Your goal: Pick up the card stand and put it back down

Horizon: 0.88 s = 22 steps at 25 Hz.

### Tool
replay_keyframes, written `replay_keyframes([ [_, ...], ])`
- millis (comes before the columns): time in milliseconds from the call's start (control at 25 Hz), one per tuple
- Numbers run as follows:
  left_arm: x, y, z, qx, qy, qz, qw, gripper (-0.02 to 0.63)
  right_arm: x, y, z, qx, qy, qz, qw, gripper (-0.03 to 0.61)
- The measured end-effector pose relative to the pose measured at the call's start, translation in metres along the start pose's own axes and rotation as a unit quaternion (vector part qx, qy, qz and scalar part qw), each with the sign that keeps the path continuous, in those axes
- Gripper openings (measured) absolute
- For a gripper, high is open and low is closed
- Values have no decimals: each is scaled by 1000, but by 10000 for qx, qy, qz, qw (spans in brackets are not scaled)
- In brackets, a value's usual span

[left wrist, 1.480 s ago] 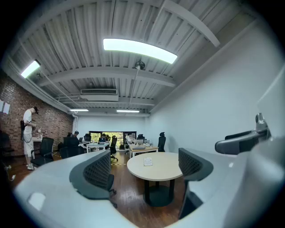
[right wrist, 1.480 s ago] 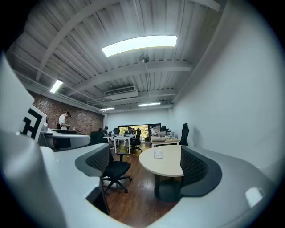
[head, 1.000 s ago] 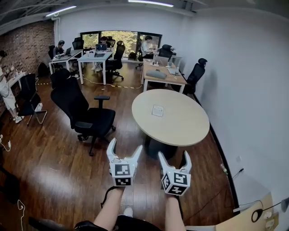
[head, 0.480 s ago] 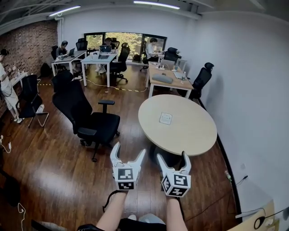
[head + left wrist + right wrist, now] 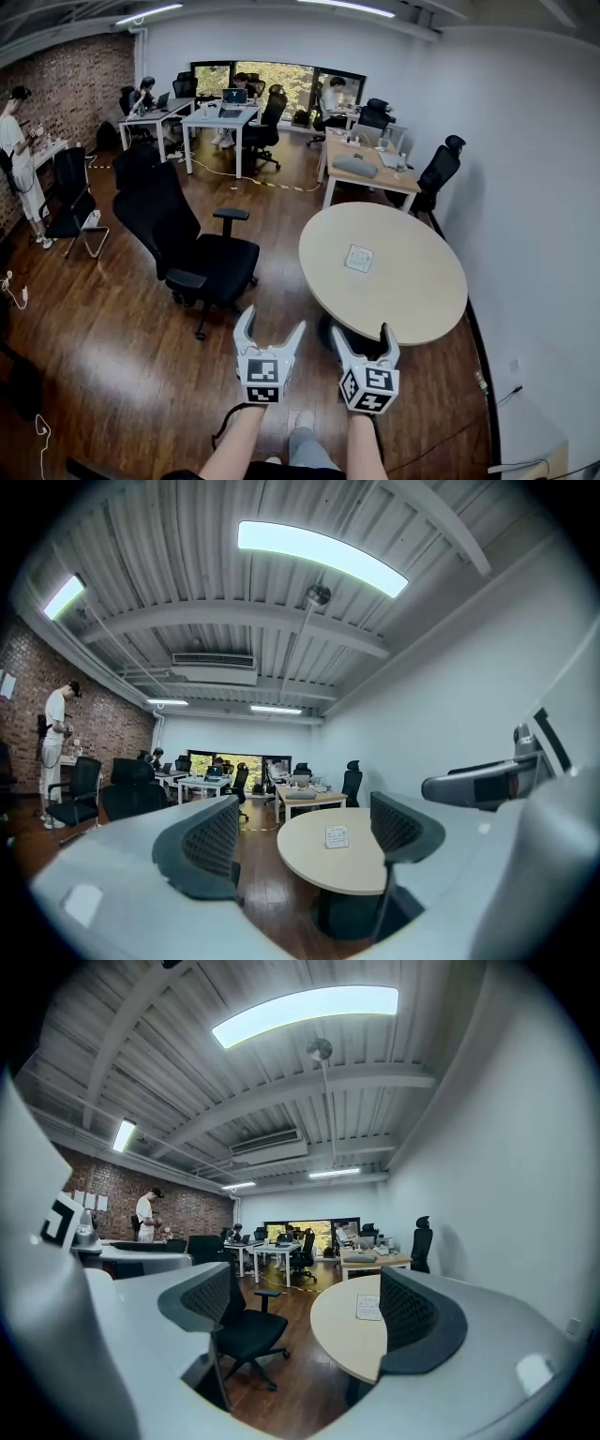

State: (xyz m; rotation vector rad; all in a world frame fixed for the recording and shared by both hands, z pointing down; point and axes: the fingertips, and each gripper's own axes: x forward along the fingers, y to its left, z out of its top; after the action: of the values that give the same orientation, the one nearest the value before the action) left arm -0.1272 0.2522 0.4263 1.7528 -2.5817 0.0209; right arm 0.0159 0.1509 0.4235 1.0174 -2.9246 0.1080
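Your left gripper (image 5: 272, 324) has its jaws wide apart with nothing between them, though they've just been closing a little. Your right gripper (image 5: 362, 334) is spread open and empty too, with both pointing level above the dark wooden floor (image 5: 122, 356). The small white square card stand (image 5: 358, 258) sits on the round beige table (image 5: 412, 295), well ahead of the right gripper and ahead-right of the left one, touching neither; the black swivel office chair (image 5: 202, 255) is ahead-left of the left gripper.
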Motion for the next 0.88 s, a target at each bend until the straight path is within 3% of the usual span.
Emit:
replay_keyframes([
  [360,116,7,24,213,-173,209,9994,445,114,-48,33,23,-258,254,9993,497],
  [520,168,-4,39,391,-286,222,9986,474,154,-83,48,27,-307,223,9993,497],
  [880,248,-18,43,320,-366,278,9984,496,214,-143,46,72,-270,117,9995,497],
])
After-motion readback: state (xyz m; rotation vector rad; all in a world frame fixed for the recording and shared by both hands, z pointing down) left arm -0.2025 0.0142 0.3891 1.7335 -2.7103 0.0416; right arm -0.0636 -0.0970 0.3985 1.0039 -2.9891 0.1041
